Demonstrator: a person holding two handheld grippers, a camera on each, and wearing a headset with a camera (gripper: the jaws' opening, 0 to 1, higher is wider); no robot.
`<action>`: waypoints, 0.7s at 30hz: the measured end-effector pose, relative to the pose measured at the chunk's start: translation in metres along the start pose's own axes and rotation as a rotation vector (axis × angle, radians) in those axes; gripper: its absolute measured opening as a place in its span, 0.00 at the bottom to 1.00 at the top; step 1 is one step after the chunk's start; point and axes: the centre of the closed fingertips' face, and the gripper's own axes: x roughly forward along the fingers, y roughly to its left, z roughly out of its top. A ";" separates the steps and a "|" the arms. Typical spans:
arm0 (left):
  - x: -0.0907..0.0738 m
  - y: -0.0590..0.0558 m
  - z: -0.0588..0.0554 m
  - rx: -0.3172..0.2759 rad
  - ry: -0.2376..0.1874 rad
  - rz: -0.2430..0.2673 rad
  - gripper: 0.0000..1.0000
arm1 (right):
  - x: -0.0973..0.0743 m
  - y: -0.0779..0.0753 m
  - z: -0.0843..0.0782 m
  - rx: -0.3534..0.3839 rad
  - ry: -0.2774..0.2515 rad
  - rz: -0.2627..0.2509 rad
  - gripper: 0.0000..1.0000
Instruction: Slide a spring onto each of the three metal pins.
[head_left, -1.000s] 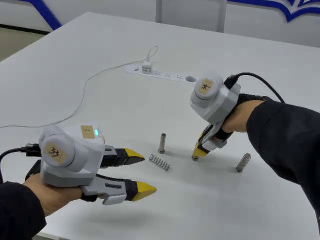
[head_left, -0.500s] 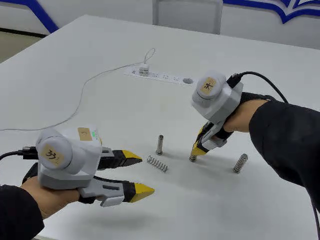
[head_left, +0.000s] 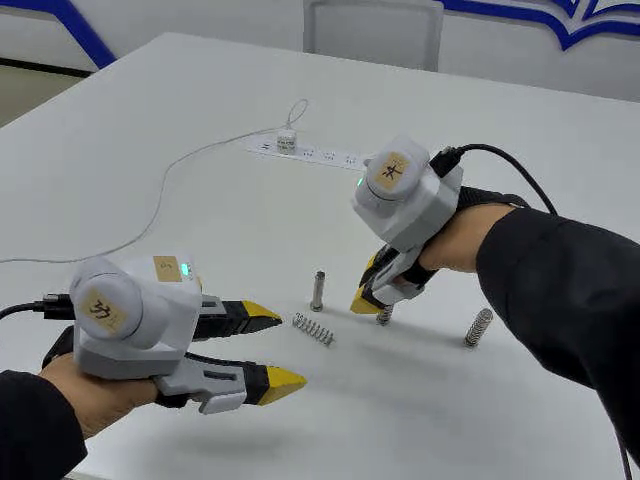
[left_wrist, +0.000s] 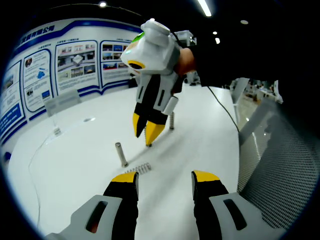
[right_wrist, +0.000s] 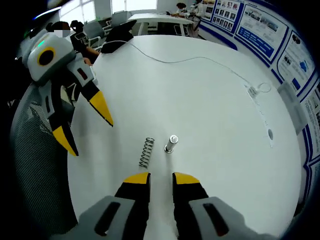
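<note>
Exhibition-style lab: wall info boards (left_wrist: 75, 62), white workbench (head_left: 180, 110).

We find bare pin (head_left: 318, 290) standing on table (head_left: 150, 120); loose spring (head_left: 313, 329) lies just in front. R gripper (head_left: 362, 303) btwn pin & upright spring (head_left: 385, 315); another spring (head_left: 478, 327) further R. Power strip (head_left: 310, 153) behind. L gripper (head_left: 287, 348) front-left.

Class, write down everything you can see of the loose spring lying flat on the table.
The spring is a small silvery wire coil, seemingly metal, open-wound and uncompressed. It lies on its side on the white table, beside the bare upright pin but apart from it. Only the table touches it.
</note>
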 end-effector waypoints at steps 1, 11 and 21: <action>0.000 0.000 0.000 0.000 0.000 0.001 0.43 | 0.003 0.004 0.000 0.002 0.002 0.005 0.18; 0.001 0.001 -0.002 -0.002 0.004 0.000 0.43 | 0.027 0.019 0.000 0.039 0.003 0.036 0.16; 0.001 0.001 -0.002 -0.004 0.003 0.001 0.43 | 0.042 0.021 -0.004 0.087 0.008 0.035 0.15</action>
